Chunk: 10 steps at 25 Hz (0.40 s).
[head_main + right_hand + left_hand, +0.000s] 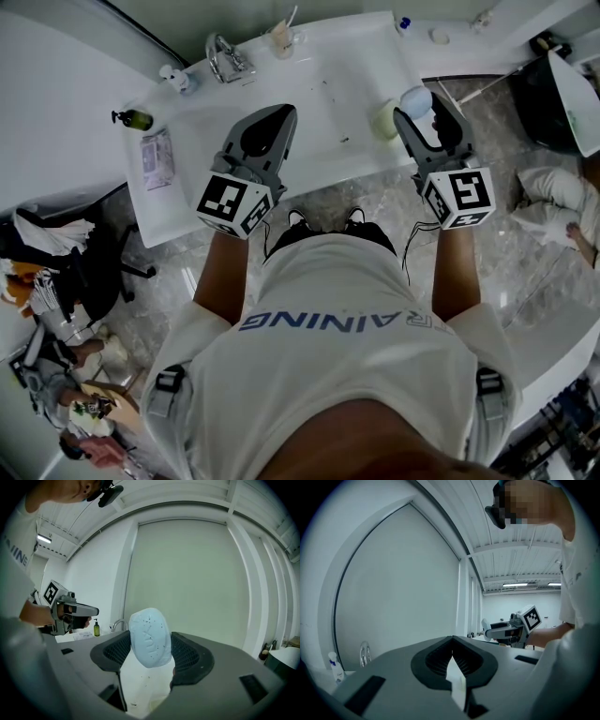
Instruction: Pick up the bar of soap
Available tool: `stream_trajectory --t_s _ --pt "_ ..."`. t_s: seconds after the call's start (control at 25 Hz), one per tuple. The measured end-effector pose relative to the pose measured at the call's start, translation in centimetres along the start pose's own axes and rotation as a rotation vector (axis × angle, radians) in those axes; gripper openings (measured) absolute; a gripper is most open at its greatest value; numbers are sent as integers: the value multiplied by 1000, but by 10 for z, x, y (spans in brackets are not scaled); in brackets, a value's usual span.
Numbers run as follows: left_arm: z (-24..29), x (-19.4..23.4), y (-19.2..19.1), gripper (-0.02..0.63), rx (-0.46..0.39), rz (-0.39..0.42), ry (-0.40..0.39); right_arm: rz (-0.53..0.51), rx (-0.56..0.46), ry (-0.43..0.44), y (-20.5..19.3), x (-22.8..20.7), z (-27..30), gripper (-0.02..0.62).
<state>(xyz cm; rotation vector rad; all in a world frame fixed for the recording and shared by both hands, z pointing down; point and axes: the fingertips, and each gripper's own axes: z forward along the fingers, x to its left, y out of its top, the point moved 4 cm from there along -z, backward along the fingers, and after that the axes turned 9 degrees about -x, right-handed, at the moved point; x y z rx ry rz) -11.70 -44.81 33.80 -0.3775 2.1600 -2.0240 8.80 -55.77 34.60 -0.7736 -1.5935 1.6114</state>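
Note:
The bar of soap (150, 637) is a pale blue oval with dark specks. My right gripper (150, 645) is shut on it, one jaw on each flat side. In the head view the soap (415, 100) sits at the tip of the right gripper (422, 111), held in the air over the right end of the white counter (178, 197). My left gripper (279, 114) hangs over the sink basin (323, 80). In its own view the left gripper (452, 641) is shut, its tips meeting with nothing between them.
A chrome faucet (225, 58) and a cup (281, 39) stand at the back of the counter. A green pump bottle (134, 118) and a printed packet (157, 157) lie at its left end. A pale green round thing (384, 120) sits by the basin's right edge. A black bin (548, 94) stands to the right.

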Motion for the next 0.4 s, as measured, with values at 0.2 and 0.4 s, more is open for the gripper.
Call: stream_trajectory --t_s 0.2,0.4 --pt "0 2 -2 8 0 -9 5 -11 6 -3 1 -2 0 281" --pt "1 5 0 8 -1 -16 6 -15 10 -7 4 -3 4 281"
